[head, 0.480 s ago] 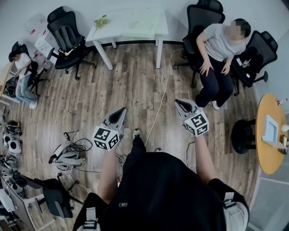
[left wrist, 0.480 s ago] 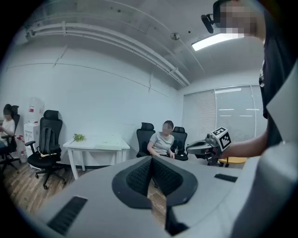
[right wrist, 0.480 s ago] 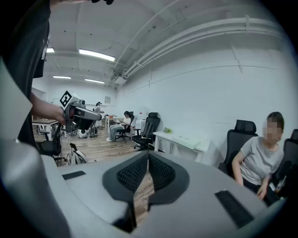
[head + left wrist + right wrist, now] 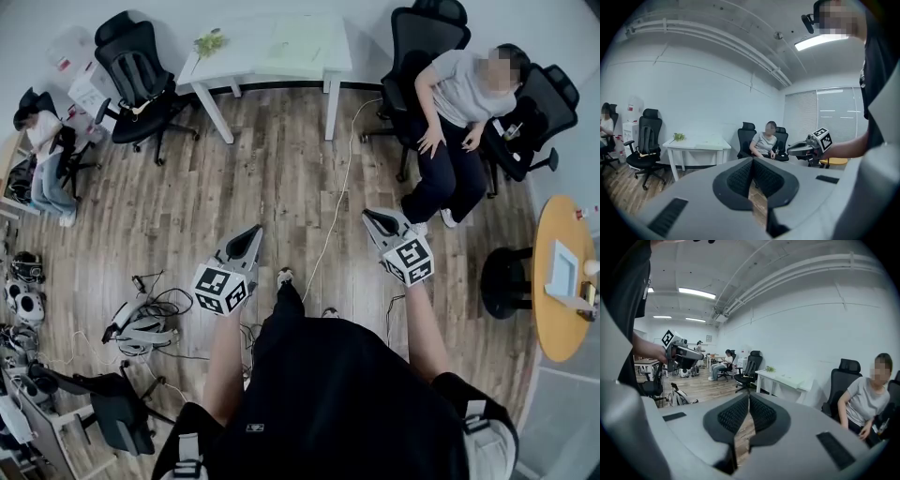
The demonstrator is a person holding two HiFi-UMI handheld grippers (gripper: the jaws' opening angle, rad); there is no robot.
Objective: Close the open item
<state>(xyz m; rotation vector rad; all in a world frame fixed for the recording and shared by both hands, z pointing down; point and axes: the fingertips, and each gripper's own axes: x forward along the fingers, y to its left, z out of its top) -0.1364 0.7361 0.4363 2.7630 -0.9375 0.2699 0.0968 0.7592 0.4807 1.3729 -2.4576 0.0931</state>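
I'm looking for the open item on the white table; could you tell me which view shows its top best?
The head view: it looks down on the white table, showing its top from above. Both gripper views show it small and side-on.

Yellow table (image 4: 553, 330) cut off at right edge, floor gear (image 4: 25, 302) clipped at left, sheet (image 4: 300, 42) on white table (image 4: 248, 54) unreadably small.

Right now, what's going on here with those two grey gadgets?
A standing person holds a two-jaw gripper in each hand above the wooden floor. The left gripper and right gripper are both shut, with nothing between the jaws. They point toward a white table across the room. Another person sits in a chair nearby. Nothing is being handled yet.
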